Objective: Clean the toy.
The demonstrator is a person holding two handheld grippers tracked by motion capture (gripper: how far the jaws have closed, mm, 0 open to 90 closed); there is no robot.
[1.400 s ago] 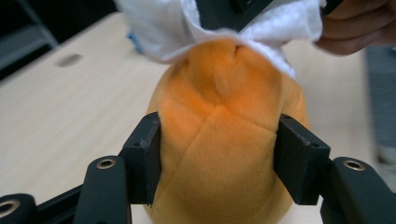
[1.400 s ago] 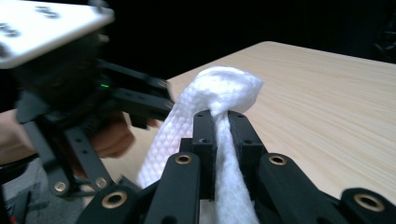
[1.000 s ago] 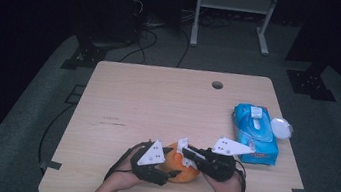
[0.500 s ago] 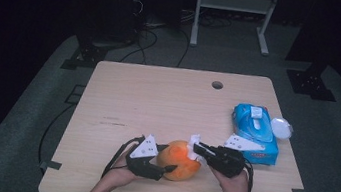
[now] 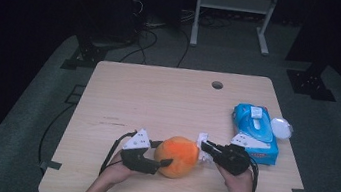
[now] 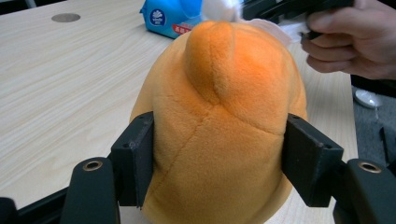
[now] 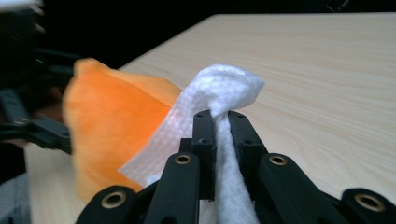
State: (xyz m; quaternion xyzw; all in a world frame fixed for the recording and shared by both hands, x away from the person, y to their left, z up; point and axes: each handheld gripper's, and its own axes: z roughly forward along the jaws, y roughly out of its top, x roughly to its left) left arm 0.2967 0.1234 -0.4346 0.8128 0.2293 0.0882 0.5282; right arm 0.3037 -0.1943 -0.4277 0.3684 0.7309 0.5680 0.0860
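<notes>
An orange plush toy (image 5: 177,156) rests on the wooden table (image 5: 158,99) near its front edge. My left gripper (image 5: 165,164) comes in from the left and is shut on the toy. In the left gripper view its two black pads (image 6: 137,158) press into the sides of the plush toy (image 6: 219,116). My right gripper (image 5: 204,145) is just right of the toy, shut on a white wipe (image 7: 224,88). The wipe bulges out above the closed right gripper (image 7: 222,123) and lies close against the toy (image 7: 112,126).
A blue pack of wipes (image 5: 254,133) lies at the table's right edge, just behind the right hand, with a small white round lid (image 5: 281,127) beside it. A cable hole (image 5: 217,85) sits at the far middle. The far half of the table is bare wood.
Both hands have drifted a little apart, the left gripper to the left and the right gripper to the right. More of the orange toy shows between them. Neither grip has changed.
</notes>
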